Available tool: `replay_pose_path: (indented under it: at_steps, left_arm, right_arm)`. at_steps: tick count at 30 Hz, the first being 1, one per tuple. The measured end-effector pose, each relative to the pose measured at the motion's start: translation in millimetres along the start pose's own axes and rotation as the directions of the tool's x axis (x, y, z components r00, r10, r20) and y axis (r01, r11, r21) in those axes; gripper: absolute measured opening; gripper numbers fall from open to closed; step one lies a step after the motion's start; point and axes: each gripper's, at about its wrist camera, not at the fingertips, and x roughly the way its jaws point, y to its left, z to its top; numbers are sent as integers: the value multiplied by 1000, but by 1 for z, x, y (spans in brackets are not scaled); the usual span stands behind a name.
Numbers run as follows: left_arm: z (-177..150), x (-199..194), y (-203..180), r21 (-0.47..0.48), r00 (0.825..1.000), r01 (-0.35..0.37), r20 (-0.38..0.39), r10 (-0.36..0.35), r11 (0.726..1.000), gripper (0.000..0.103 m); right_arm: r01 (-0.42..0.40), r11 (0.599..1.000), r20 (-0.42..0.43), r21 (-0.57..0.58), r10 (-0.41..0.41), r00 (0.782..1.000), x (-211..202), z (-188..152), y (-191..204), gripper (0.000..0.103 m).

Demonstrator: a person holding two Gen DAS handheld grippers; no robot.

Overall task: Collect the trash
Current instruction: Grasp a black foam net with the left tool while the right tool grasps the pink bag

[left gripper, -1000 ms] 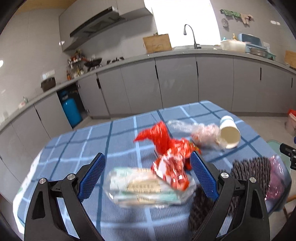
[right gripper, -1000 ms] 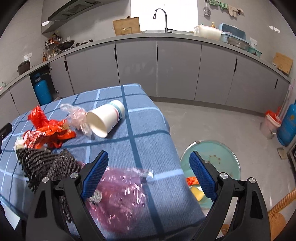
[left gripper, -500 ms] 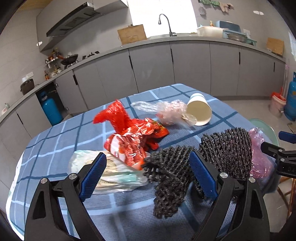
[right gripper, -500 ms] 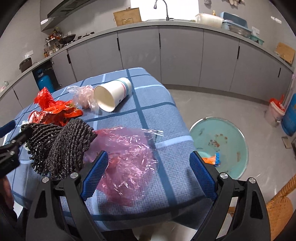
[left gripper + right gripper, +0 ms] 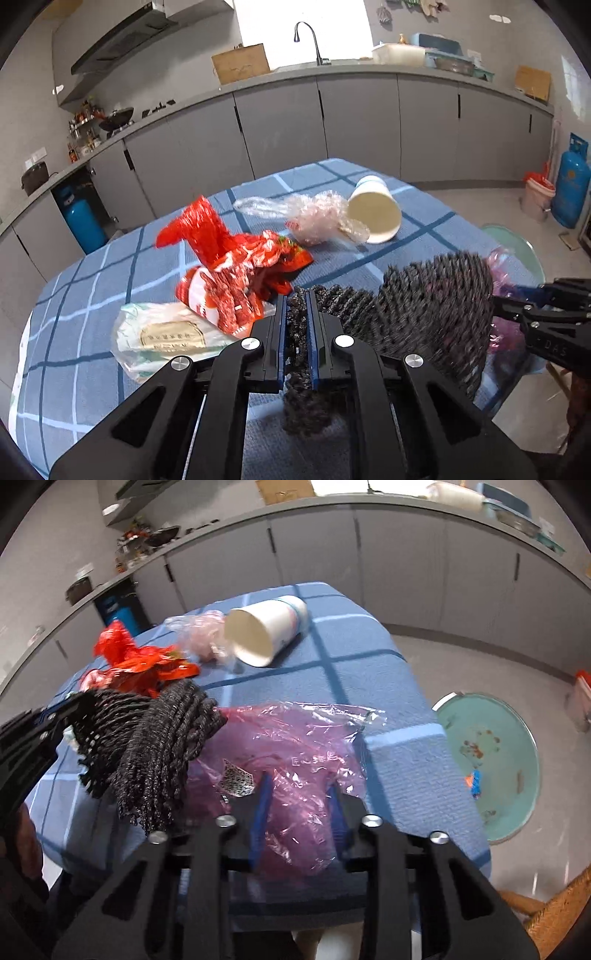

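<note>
My pads (image 5: 282,332) are blue on black fingers. Between the left pair sits the dark grey, knobbly-knit mesh (image 5: 424,306); between the right pair, the see-through pink plastic bag (image 5: 295,760) with a small black-and-white printed patch. The tablecloth (image 5: 110,266) is pale blue, checked in dark blue and white lines. At ten o'clock from the mesh lies a red wrapper (image 5: 236,269) with white print, and at nine a cream packet (image 5: 162,336) with a tan label. At twelve: a clear pinkish bag (image 5: 314,218) and a white paper cup (image 5: 376,210), blue-banded.
</note>
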Motion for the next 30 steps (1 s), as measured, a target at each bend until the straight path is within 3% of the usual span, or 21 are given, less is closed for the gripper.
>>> replay_pose_path:
  at_steps: [11,30]
  left_arm:
    - [29,-36,25,-42,981,-113,154,118,993,10]
    - [40,-47,50,-134,972,-111,192,135,985,10]
  right_arm:
    - [94,995,173,-30,-87,981,-40,25,5,16]
    - [104,994,263,22,-106,959,-63,43,-10,16]
